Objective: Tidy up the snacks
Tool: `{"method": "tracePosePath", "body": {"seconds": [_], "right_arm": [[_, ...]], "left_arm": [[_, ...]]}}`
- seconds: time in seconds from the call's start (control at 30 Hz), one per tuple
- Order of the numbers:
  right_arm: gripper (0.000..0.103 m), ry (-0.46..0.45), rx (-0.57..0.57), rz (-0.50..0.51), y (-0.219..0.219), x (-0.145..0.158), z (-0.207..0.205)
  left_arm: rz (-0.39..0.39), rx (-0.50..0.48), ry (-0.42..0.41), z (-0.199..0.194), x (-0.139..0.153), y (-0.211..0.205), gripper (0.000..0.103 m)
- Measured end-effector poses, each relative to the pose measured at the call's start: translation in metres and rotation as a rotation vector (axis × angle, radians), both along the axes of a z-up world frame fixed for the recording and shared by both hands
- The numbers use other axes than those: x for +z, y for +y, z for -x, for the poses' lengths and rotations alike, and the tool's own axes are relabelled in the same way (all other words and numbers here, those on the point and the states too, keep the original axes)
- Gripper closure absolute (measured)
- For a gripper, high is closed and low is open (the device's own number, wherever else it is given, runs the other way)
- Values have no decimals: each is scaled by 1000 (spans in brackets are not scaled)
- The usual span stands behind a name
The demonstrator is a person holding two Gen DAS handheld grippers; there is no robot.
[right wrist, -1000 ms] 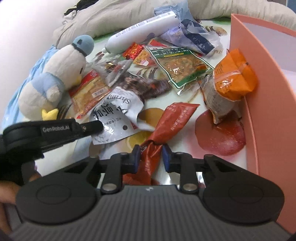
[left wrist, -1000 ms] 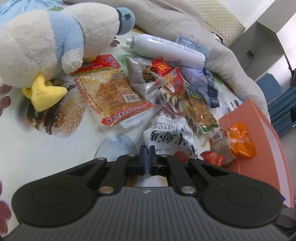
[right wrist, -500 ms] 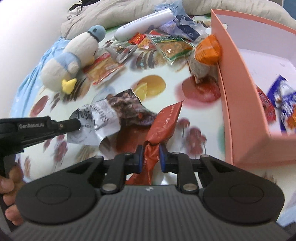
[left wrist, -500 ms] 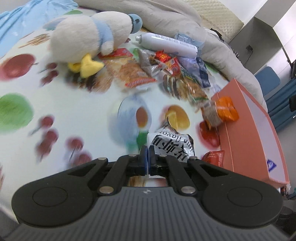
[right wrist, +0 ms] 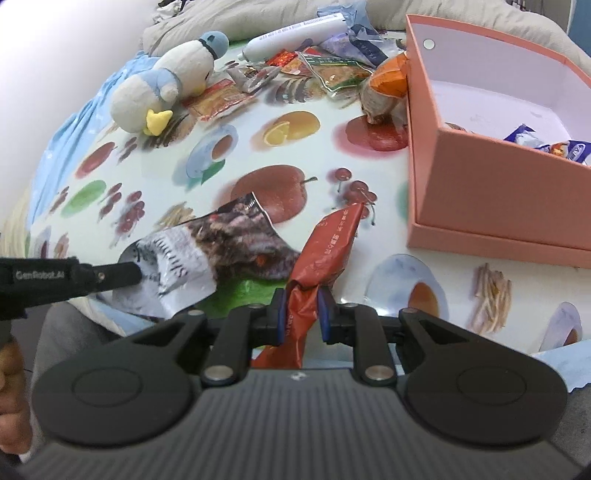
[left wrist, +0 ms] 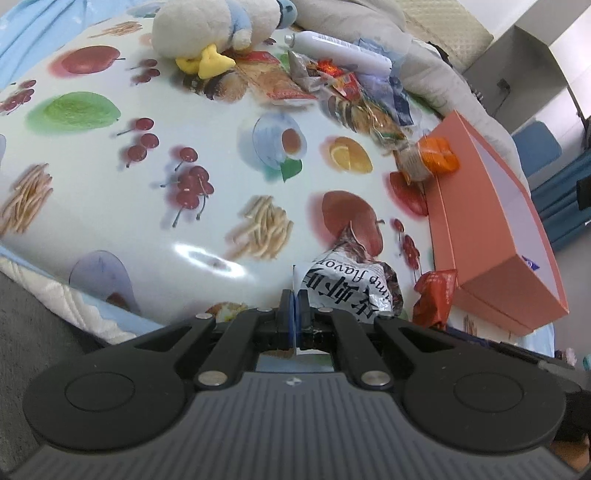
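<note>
A glossy fruit-print cloth (right wrist: 229,162) covers the surface, with a rumpled grey blanket (left wrist: 436,70) along its far edge.

Far ahead and left of both tongs lies a plush penguin (right wrist: 166,85), with a loose heap of snacks (right wrist: 314,66) and a white tube (right wrist: 295,31) to its right.

The left gripper (left wrist: 294,317) has its jaws pressed together on the thin edge of a silver bag (right wrist: 199,254), which hangs above the cloth's near edge, just ahead of that gripper. In the right wrist view the bag's long axis runs from the gripper at lower left up and right, its torn-looking dark end pointing toward the box. It looks light and crinkly, likely slick foil, so a pinch on the flat seam seems the surest hold.

The right gripper (right wrist: 303,314) is clamped on the crumpled waist of a red pouch (right wrist: 328,243). The pouch stands out from the jaws, long axis slanting away and slightly right, its flat sealed end toward the box. It looks light and limp; gripping it at the bunched part should stop it slipping.

Right of both tongs sits an open pink box (right wrist: 480,166) with a few wrapped snacks (right wrist: 543,144) already in it. An orange packet (right wrist: 388,85) leans against the box's far left wall.
</note>
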State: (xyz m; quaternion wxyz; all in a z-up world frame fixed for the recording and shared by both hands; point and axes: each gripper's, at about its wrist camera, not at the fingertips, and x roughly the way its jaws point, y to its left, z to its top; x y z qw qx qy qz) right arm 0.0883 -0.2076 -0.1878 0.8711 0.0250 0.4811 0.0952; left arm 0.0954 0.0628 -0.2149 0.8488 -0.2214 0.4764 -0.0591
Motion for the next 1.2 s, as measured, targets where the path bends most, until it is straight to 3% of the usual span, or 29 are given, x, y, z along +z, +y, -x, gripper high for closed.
{"method": "tracePosePath", "body": {"seconds": [0.13, 0.43, 0.53, 0.6, 0.63, 0.7, 0.73, 0.77, 1.0, 1.2], "right_arm": [[82, -21, -24, 28, -14, -4, -3], [80, -14, -63, -24, -34, -8, -12], [78, 0, -80, -36, -40, -10, -12], [69, 8, -89, -41, -44, -12, -11], [64, 11, -92, -48, -45, -12, -10], [41, 17, -83, -78, -48, -13, -8], [38, 17, -79, -96, -49, -13, -6], [37, 15, -81, -106, -50, -12, -5], [38, -46, -39, -95, -39, -9, -3], [46, -64, -29, -43, -28, -11, -15]], "left_arm": [[2, -4, -6, -4, 1, -4, 102], [3, 15, 9, -26, -8, -16, 102], [-4, 3, 40, -29, -15, -23, 101], [3, -12, 64, -30, -19, -25, 100], [23, -25, 70, -29, -21, -24, 95], [50, -29, 76, -27, -22, -21, 75], [48, -24, 81, -26, -21, -20, 51], [41, -20, 79, -25, -19, -18, 35], [29, -107, 18, -37, 4, -21, 33], [-100, -267, -25, -65, 17, -59, 22]]}}
